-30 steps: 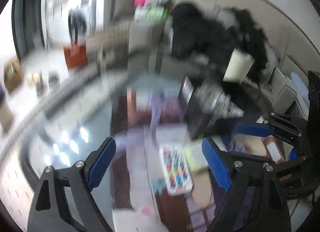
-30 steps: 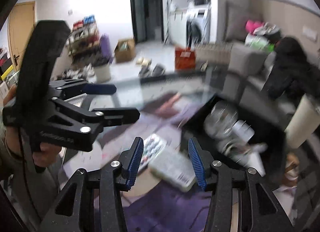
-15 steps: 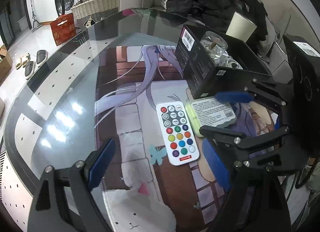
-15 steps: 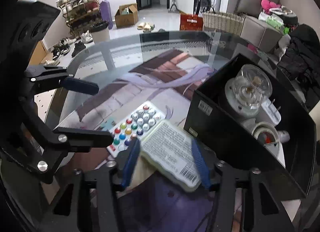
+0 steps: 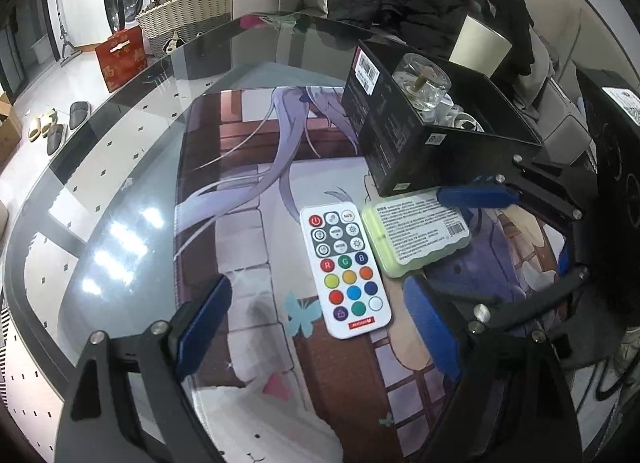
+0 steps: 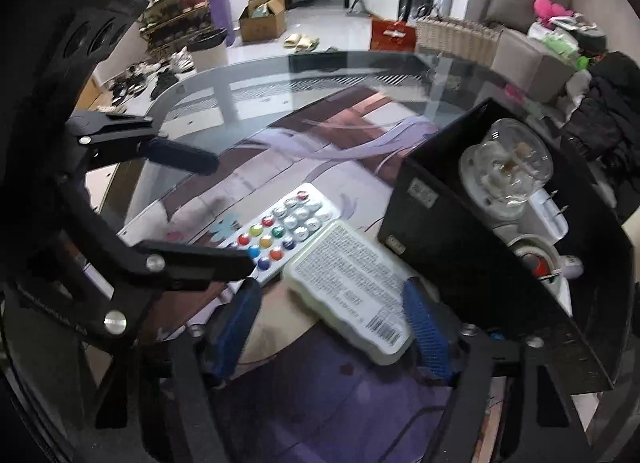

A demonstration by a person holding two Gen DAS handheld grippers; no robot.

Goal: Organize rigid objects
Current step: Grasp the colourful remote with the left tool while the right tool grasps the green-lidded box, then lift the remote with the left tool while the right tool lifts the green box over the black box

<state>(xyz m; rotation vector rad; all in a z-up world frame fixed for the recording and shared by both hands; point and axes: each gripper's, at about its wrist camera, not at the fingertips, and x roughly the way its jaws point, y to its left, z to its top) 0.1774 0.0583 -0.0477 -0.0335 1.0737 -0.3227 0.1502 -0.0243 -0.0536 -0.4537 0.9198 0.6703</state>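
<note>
Remote (image 5: pixel 346 268): flat white card with coloured round buttons, face up on the mat (image 5: pixel 240 191); long axis runs from the left gripper's side toward the box, the red power key at the far end.
Case (image 5: pixel 418 233): pale green, flat, with a white printed label and barcode facing up; lies touching the remote's right edge, its far end against the foot of the box; in the right wrist view its long axis runs diagonally, barcode end nearest the camera (image 6: pixel 352 287).
Box (image 5: pixel 424 143): black, open-topped, at the far right of the mat; holds a clear glass dome on a white base (image 6: pixel 508 175) and other small white parts.
Left gripper (image 5: pixel 316 323): jaws wide apart, nothing held; the remote's near end lies between the blue pads, apart from both.
Right gripper (image 6: pixel 332 319): jaws parted to either side of the case's near end; the right pad is close at the barcode corner, contact cannot be told; the left pad stands clear.
Table (image 5: pixel 100 199): round glass top bearing the printed mat.
</note>
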